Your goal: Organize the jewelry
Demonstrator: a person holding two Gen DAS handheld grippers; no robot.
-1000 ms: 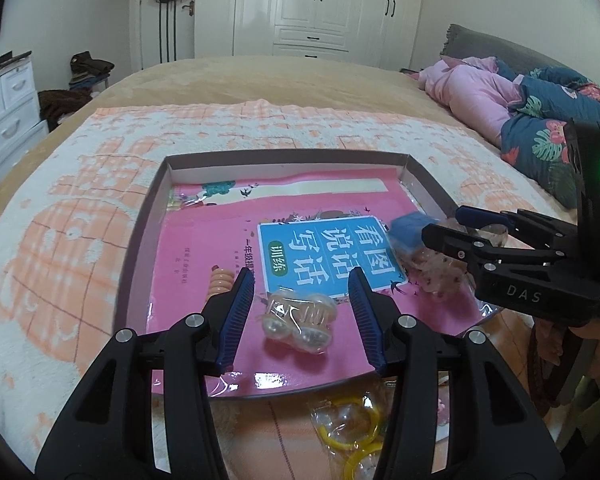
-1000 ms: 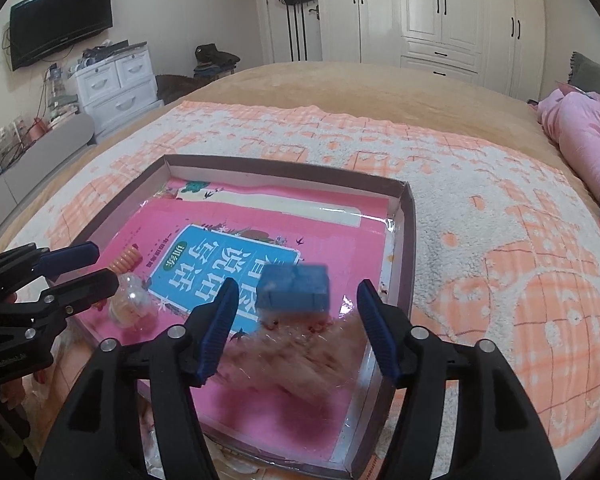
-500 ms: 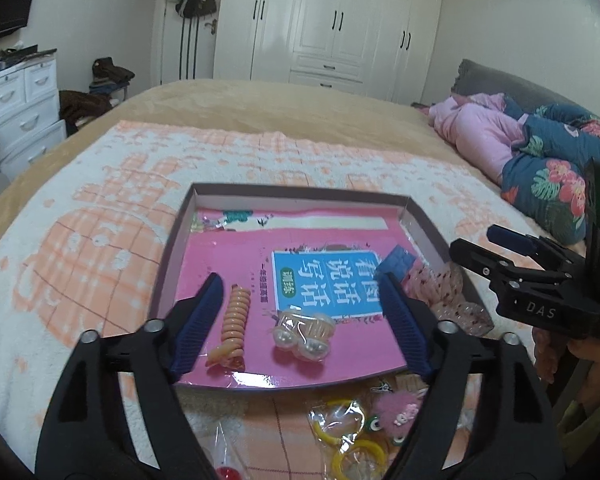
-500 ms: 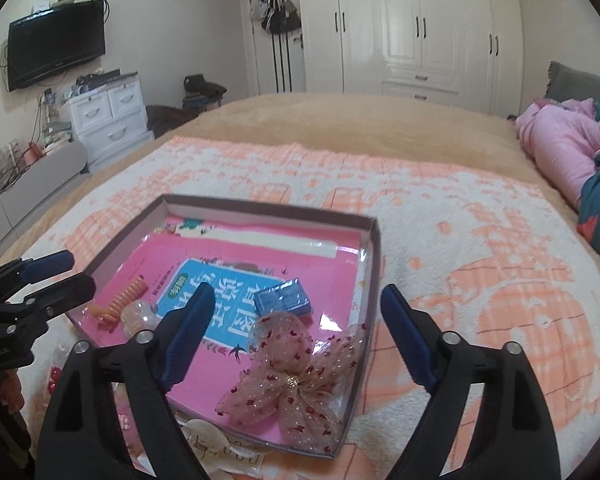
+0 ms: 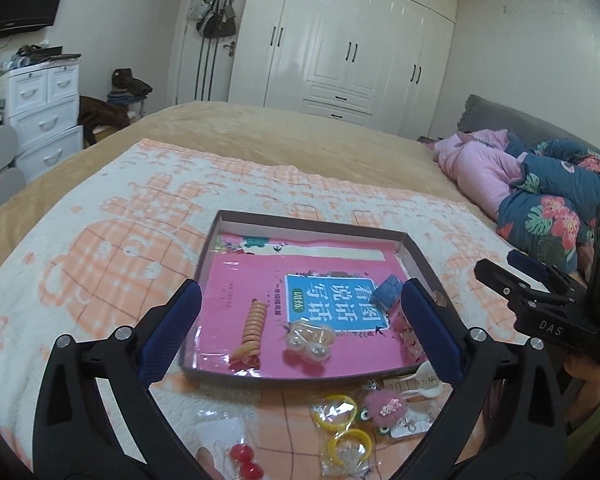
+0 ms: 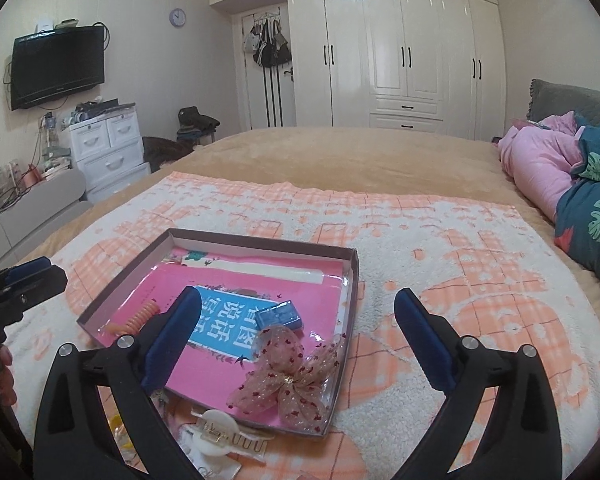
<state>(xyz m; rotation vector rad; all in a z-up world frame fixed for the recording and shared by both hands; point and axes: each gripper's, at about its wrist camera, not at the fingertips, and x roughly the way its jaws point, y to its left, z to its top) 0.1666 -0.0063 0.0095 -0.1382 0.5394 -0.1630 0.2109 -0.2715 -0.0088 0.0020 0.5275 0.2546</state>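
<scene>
Above the tray (image 5: 204, 264), your left gripper (image 5: 300, 332) and right gripper (image 6: 298, 334) hang wide apart, holding nothing; bow (image 6: 288, 380) and pearl clip (image 5: 309, 340) lie inside, yellow rings (image 5: 336, 410) wait outside.

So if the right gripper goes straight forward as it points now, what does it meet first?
Probably the sheer pink bow at the near right corner of the shallow box, low between the open right gripper fingers; depth is uncertain.

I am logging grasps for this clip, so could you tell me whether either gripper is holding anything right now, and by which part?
Nothing is held. The left gripper and the right gripper are both open and empty above the tray.
</scene>
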